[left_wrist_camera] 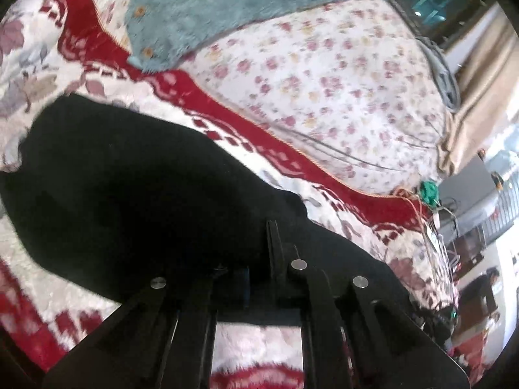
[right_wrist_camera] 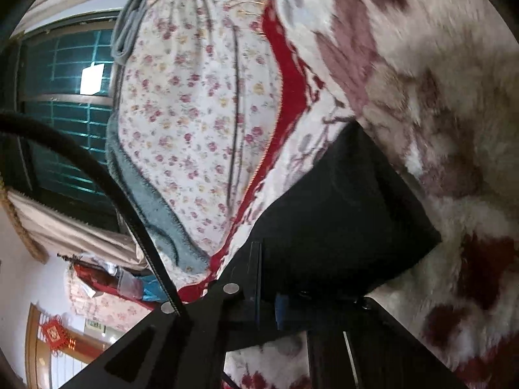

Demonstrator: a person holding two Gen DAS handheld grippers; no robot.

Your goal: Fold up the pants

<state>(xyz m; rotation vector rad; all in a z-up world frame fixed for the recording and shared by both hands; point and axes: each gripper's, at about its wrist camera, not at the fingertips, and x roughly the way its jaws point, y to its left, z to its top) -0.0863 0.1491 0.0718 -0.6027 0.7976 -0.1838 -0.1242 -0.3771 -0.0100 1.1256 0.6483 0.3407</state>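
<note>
The black pants (left_wrist_camera: 129,188) lie on a red and white fleece blanket (left_wrist_camera: 97,55) on a bed. In the left wrist view my left gripper (left_wrist_camera: 259,259) is shut on the near edge of the black pants, the dark fingers hard to separate from the cloth. In the right wrist view the black pants (right_wrist_camera: 340,214) hang as a flat folded panel in front of my right gripper (right_wrist_camera: 292,291), which is shut on their lower edge. Each gripper holds a different part of the same garment.
A teal fleece jacket (left_wrist_camera: 201,16) with buttons lies at the far side of the bed. A floral sheet (left_wrist_camera: 324,81) covers the middle. A window with a grille (right_wrist_camera: 65,113), curtains (right_wrist_camera: 65,236) and a black cable (right_wrist_camera: 107,188) are at the left of the right wrist view.
</note>
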